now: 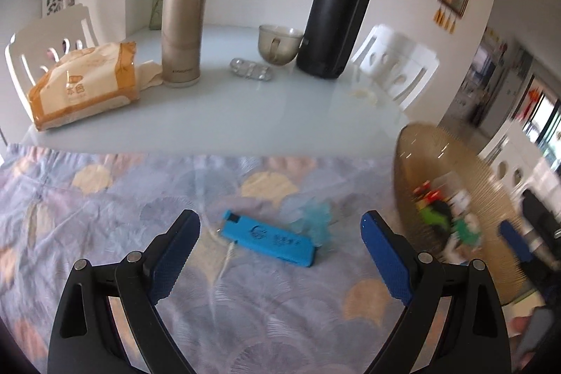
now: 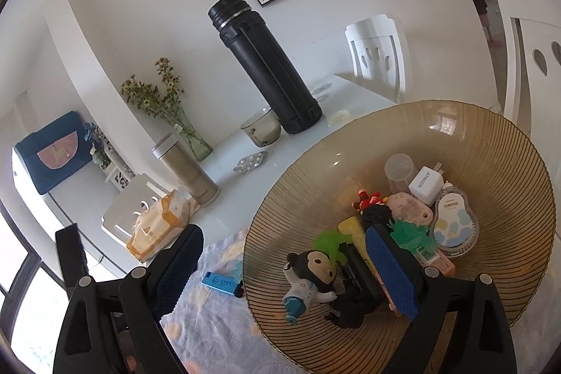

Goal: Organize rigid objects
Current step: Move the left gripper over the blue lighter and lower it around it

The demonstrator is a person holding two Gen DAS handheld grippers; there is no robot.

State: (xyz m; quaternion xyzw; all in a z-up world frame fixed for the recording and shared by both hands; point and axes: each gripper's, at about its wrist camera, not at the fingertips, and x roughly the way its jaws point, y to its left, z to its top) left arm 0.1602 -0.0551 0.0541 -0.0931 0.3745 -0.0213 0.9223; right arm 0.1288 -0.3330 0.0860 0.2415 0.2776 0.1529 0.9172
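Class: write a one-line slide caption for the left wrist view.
Open left hand-held gripper hovers over a blue stick on patterned cloth.

"ANKER" stands on the white charger (image 2: 425,185); "本色" on the tissue pack (image 1: 84,86).

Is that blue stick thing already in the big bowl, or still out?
Still out. The blue stick lies flat on the patterned cloth, beside the ribbed bowl, between the open left tongs.

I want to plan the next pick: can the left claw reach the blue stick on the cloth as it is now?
Probably yes. The left claw is open, the blue stick lies flat just ahead between its fingers, and nothing covers it.
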